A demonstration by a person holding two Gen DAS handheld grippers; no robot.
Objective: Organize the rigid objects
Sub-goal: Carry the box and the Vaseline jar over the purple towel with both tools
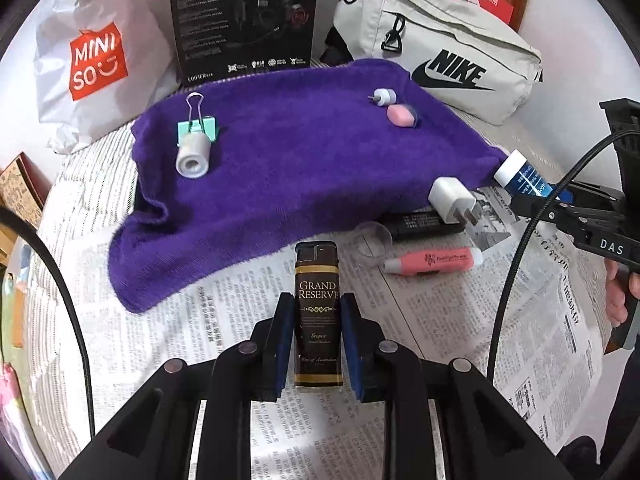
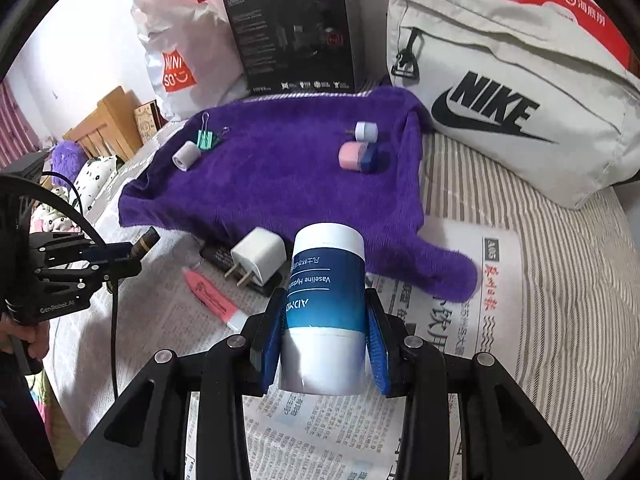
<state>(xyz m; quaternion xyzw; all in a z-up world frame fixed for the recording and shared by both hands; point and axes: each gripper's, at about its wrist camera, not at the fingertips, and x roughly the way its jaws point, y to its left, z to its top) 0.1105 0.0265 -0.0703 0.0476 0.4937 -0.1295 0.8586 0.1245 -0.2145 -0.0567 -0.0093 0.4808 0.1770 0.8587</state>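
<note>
My left gripper [image 1: 318, 312] is shut on a brown "Grand Reserve" lighter [image 1: 317, 300], held above the newspaper in front of the purple towel [image 1: 280, 160]. My right gripper [image 2: 326, 312] is shut on a blue and white Vaseline tube [image 2: 326, 288], near the towel's front right corner. On the towel lie a green binder clip [image 1: 199, 128], a grey cylinder [image 1: 193, 158], a small white cap [image 1: 385, 97] and a pink eraser [image 1: 400, 115]. On the newspaper lie a white charger plug [image 1: 450, 198], a black bar [image 1: 420, 225], a clear cap [image 1: 370, 242] and a pink highlighter [image 1: 434, 261].
Behind the towel stand a white Miniso bag [image 1: 92, 60], a black headset box [image 1: 244, 20] and a grey Nike bag [image 1: 440, 48]. Newspaper [image 1: 240, 300] covers the striped bed. A wooden headboard [image 2: 104, 120] shows at far left in the right wrist view.
</note>
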